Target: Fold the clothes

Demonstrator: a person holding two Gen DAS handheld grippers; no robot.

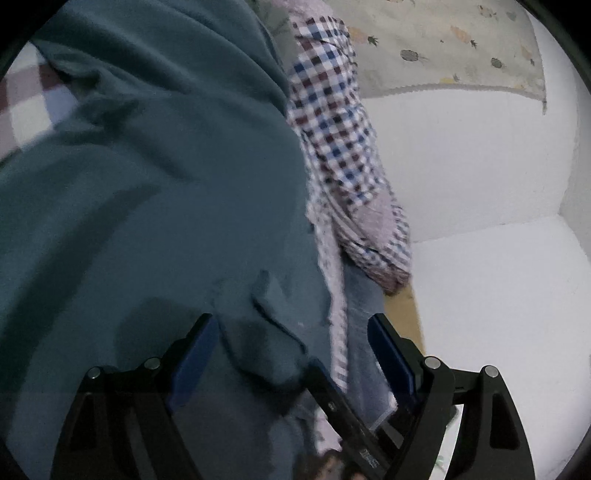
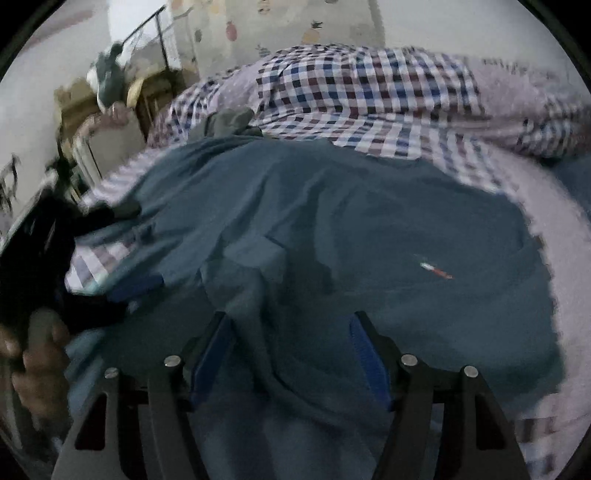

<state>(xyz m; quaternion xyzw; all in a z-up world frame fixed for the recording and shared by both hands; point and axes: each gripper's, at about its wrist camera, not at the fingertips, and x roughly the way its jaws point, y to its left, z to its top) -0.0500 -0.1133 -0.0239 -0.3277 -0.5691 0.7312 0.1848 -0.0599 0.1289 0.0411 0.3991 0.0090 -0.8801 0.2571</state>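
Far right in left-wrist view: pale cloth w/ small fruit-like prints (image 1: 461,44), scalloped lower edge, over white padded surface (image 1: 480,155); strip of tan floor or board (image 1: 404,314) near, between hanging fabric and the white padding. In right-wrist view, far left: wooden furniture (image 2: 79,107) w/ grey-green bundle (image 2: 109,79) on top, thin black rod frame (image 2: 159,33) behind, white wall (image 2: 33,110) beside. Far centre: printed hanging (image 2: 288,22) w/ pineapple shapes, blurred; purplish-white bed cover (image 2: 569,229) at right edge, too soft to tell detail.
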